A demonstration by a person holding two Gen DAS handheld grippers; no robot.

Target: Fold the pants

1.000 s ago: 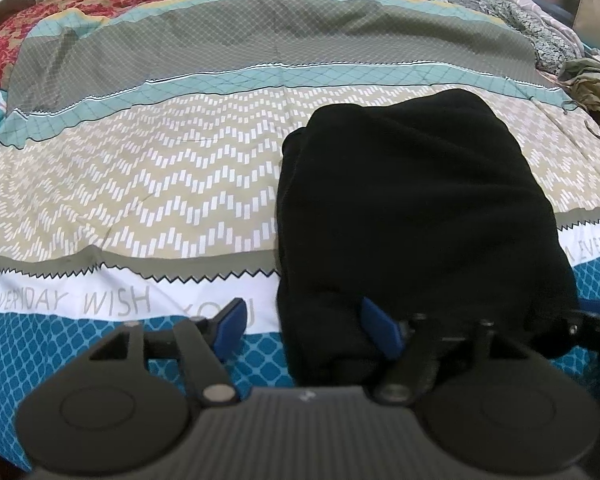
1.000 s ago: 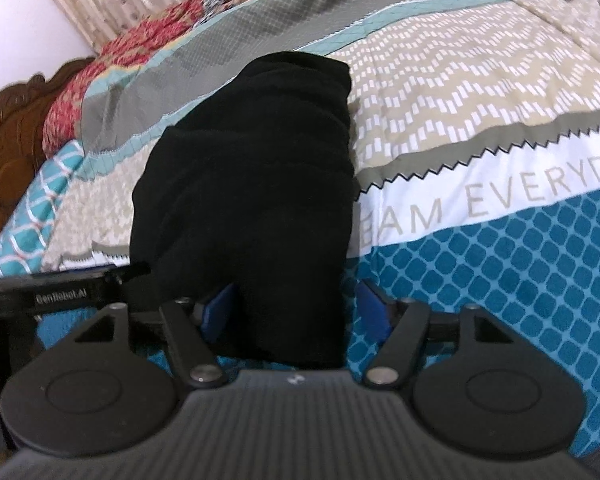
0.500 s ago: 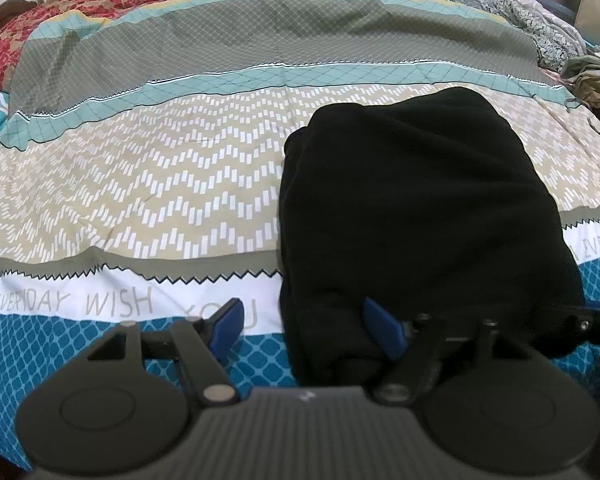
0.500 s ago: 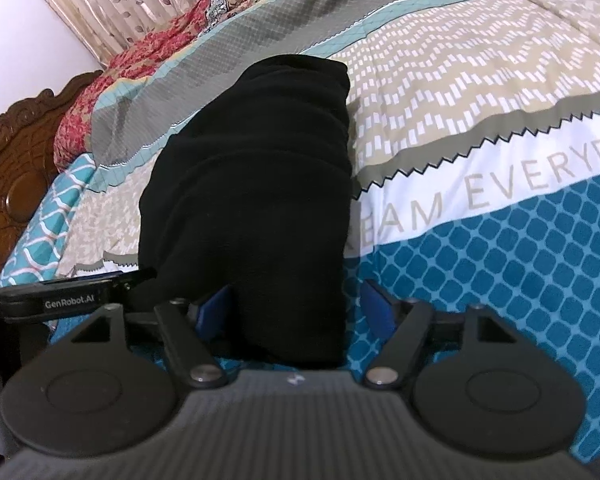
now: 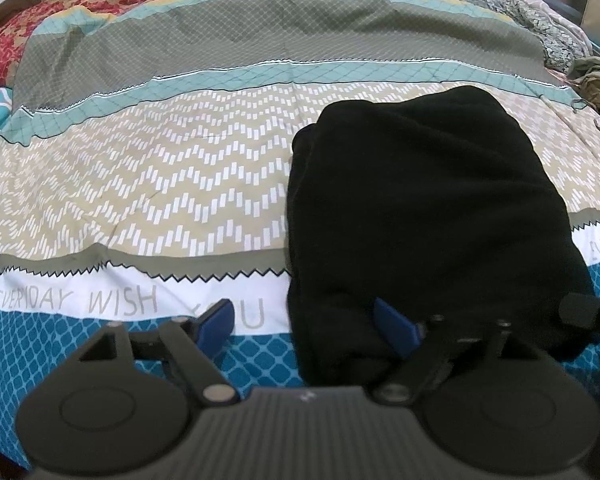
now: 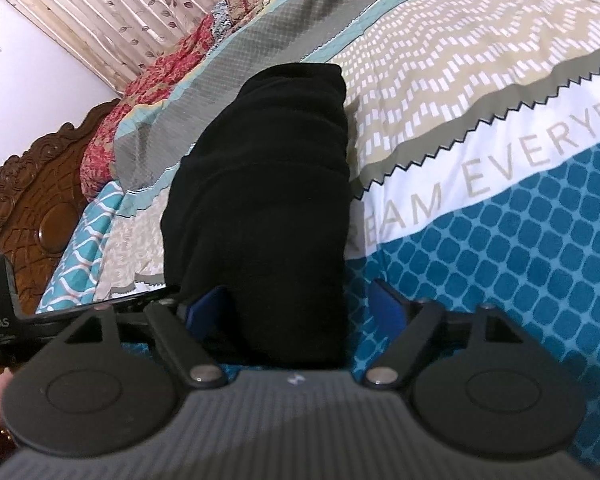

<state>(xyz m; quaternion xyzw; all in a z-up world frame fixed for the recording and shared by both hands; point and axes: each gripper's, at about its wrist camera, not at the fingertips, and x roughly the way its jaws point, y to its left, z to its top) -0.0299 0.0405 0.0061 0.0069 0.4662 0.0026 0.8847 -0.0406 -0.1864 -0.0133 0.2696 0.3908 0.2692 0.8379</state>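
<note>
The black pants [image 5: 424, 216] are already down to a compact folded bundle, lying on the patterned bedspread [image 5: 148, 184] close to the near edge of the bed, running from the blue-tile band up across the white lettered strip into the chevron stripe. The left gripper [image 5: 308, 322] has its blue fingers spread wide, and the bundle's near left corner sits in the gap, one finger over the fabric and the other out over bare bedspread. Same deal on the other side: the right gripper [image 6: 296, 306] is wide open with the bundle's near right corner between its fingers. Neither looks closed on anything, though I can't tell if the pads are brushing the cloth. My read is the folding's basically done, or they're lining up for one more fold. If so, both need to close on those near corners together and carry them evenly toward the far end so the stack doesn't slump.
</note>
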